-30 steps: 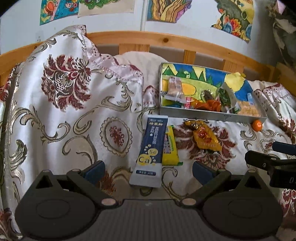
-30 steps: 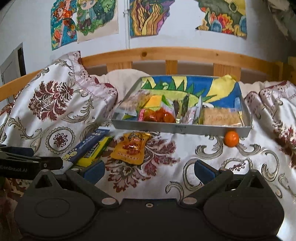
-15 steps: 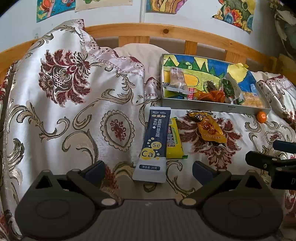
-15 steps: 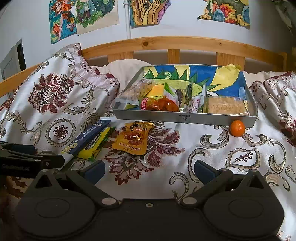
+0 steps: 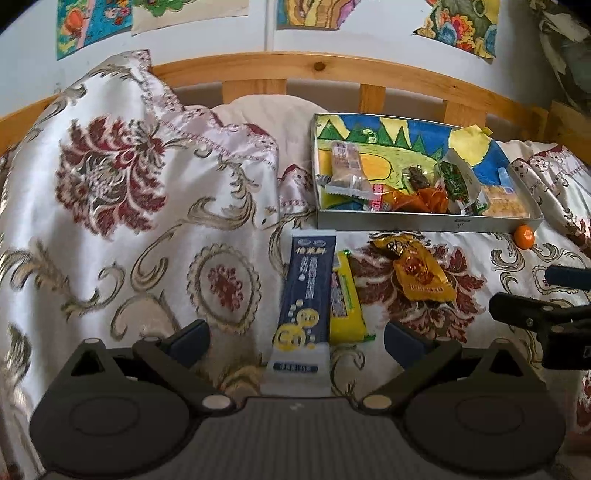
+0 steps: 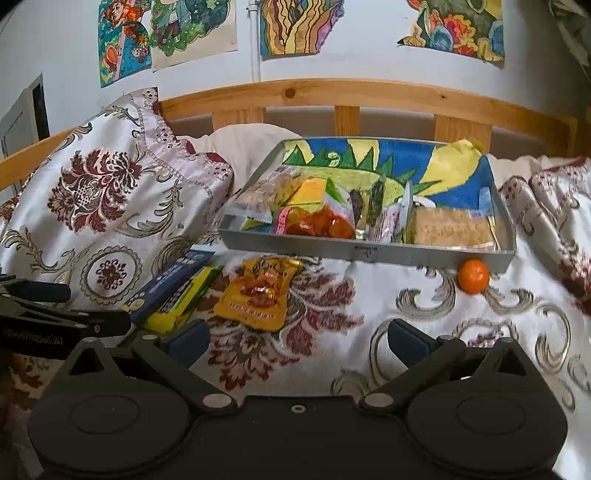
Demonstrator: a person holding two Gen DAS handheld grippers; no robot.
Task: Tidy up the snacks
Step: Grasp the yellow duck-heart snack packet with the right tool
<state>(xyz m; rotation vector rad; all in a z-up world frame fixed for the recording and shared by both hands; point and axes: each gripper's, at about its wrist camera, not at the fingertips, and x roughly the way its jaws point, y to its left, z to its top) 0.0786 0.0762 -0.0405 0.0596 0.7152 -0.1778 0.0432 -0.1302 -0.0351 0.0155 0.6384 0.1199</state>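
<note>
1. Far left of both tongs, a big pillow (image 5: 122,192) in white cloth with dark red flowers leans against the wooden bed rail (image 5: 332,72). It stands clear of the snacks.
2. The left tongs (image 5: 297,338) are released, jaws spread wide and holding nothing. The near end of a long dark blue packet (image 5: 304,295) lies on the bedspread (image 6: 424,314) right between their tips.
3. Touching the blue packet's right side is a yellow wrapper (image 5: 345,299), partly tucked under it, just inside the left tongs' right finger.
4. A little ahead and to the right of the left tongs lies an orange pouch (image 5: 421,275), apart from the yellow wrapper. From the right wrist view the same pouch (image 6: 260,291) sits ahead of the right tongs' left finger.
5. The right tongs (image 6: 299,341) are also released and empty, with only bare bedspread between the tips. The left tongs reach in from their left edge.
6. Straight ahead of the right tongs, beyond the pouch, stands a grey tray (image 6: 369,253) with a painted lining, holding a jumble of wrapped snacks.
7. A small orange (image 6: 474,276) rests against the tray's near right corner, ahead and right of the right tongs.
8. Colourful drawings (image 6: 299,26) hang on the wall above.
</note>
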